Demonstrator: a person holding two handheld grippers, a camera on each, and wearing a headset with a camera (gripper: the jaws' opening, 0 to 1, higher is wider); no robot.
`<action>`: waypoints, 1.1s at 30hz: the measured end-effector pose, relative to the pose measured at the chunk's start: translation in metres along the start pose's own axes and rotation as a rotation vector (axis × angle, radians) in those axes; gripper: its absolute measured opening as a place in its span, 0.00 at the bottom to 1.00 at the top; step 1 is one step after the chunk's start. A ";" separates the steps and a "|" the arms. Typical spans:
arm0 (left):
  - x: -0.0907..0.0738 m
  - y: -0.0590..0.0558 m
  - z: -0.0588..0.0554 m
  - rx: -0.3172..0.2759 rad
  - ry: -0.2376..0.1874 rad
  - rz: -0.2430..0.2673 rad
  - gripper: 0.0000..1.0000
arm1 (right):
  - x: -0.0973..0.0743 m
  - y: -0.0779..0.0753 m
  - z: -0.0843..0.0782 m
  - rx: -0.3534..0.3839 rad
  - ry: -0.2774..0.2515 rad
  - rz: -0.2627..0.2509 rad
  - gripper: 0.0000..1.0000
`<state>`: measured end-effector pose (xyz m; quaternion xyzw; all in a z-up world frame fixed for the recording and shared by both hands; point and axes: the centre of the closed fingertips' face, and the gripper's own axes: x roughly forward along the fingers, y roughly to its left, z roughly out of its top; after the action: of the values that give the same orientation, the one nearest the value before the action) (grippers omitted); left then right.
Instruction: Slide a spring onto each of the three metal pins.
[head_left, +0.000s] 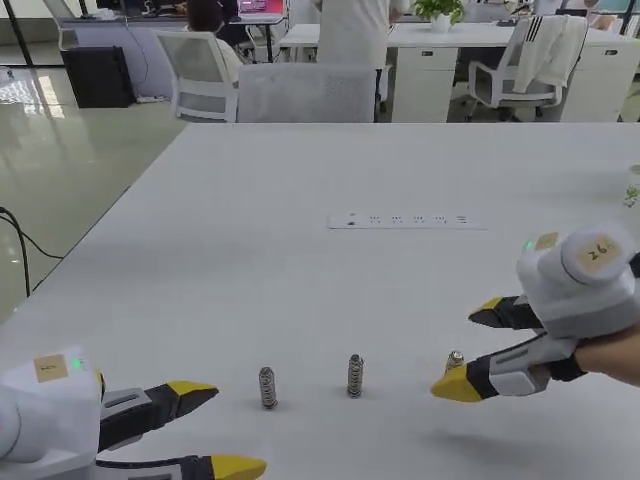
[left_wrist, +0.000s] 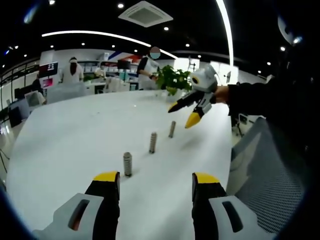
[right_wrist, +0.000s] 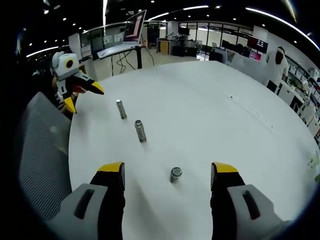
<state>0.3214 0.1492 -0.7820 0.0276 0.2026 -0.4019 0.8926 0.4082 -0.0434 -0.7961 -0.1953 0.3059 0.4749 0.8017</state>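
Note:
Three short metal pins stand in a row near the front of the white table (head_left: 300, 200). The left pin (head_left: 267, 387) and the middle pin (head_left: 355, 375) each carry a coiled spring. The right pin (head_left: 455, 360) looks shorter, and I cannot tell whether coils sit on it. My right gripper (head_left: 462, 352) is open, and this pin (right_wrist: 175, 174) stands just ahead, between its yellow-tipped jaws. My left gripper (head_left: 225, 430) is open and holds nothing, at the front left, short of the left pin (left_wrist: 127, 163). The right gripper (left_wrist: 187, 112) hovers beyond the far pin (left_wrist: 172, 129).
A flat white strip with small marks (head_left: 405, 220) lies mid-table. Office chairs (head_left: 305, 92) stand at the table's far edge, with desks and people behind them. A grey mesh chair back (left_wrist: 270, 170) sits at the near edge beside me.

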 end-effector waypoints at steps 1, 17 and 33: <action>0.000 0.000 0.000 -0.001 -0.001 0.001 0.53 | -0.001 0.002 -0.001 0.000 -0.003 0.001 0.70; -0.002 -0.002 0.003 -0.004 -0.018 0.008 0.55 | -0.020 0.018 -0.012 0.014 -0.148 -0.027 0.73; -0.009 -0.003 -0.002 -0.032 -0.041 0.033 0.58 | -0.022 0.039 -0.022 0.029 -0.261 -0.033 0.79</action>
<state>0.3128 0.1538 -0.7802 0.0085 0.1903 -0.3844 0.9033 0.3595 -0.0527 -0.7979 -0.1253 0.2027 0.4787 0.8450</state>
